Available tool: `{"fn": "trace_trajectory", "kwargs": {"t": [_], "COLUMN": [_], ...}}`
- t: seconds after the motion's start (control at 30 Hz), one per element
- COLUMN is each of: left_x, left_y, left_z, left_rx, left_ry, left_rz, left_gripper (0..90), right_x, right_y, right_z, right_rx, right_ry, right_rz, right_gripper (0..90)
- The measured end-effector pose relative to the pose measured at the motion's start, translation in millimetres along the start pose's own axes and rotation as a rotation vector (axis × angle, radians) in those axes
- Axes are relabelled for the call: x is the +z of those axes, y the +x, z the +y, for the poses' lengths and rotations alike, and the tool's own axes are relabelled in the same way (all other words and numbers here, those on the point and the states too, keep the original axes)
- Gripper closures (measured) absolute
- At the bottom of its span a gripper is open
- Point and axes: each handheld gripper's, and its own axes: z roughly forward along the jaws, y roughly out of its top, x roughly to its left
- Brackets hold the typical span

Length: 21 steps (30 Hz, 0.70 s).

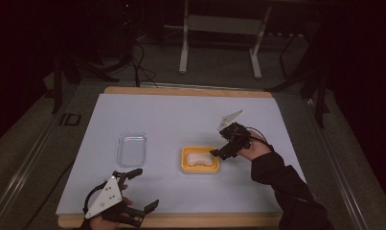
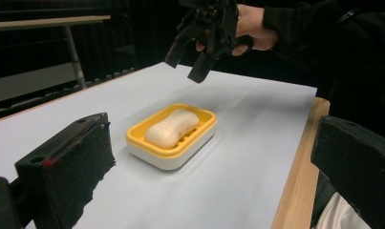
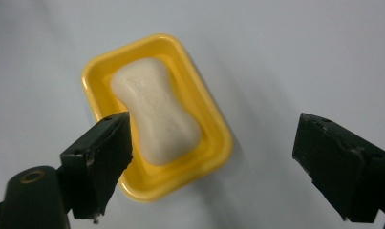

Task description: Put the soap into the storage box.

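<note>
Nearest you, at about seven o'clock on the table, your left gripper is resting at the front wooden edge with its jaws standing wide apart and nothing between them; in the left gripper view the two black pads are framing the scene from either side.

A little farther in, at about ten o'clock from that gripper, a clear plastic lid is lying flat on the pale sheet, well apart from everything else.

Near the middle of the table, slightly toward three o'clock, the yellow soap dish is sitting flat, and the cream soap bar is lying inside it, lengthwise along the dish.

Just past the dish at its three o'clock side, your right gripper is hanging above the dish's edge, tilted down toward it. Its jaws are spread wide and holding nothing; in the right gripper view the soap bar and dish are lying below, clear of both pads.

Beyond the table's far edge, at twelve o'clock, a white metal frame is standing on the dark floor.
</note>
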Motion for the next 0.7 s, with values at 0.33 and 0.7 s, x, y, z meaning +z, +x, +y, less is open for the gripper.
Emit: {"fn": "trace_trajectory", "kwargs": {"t": [0.33, 0.7], "left_x": [-0.3, 0.2], "left_y": [-0.1, -0.5], "left_z": [0.0, -0.1], "left_rx": [-0.001, -0.002], "left_ry": [-0.002, 0.003], "left_rz": [0.001, -0.004], "left_gripper": [0.7, 0.7], "right_x": [-8.1, -15.1], "right_y": [1.2, 2.3], "right_z": [-25.9, -63.7], "right_rx": [0.087, 0.251], "right_ry": [-0.028, -0.095], "right_rz": [-0.071, -0.163], "right_gripper": [11.6, 11.3]}}
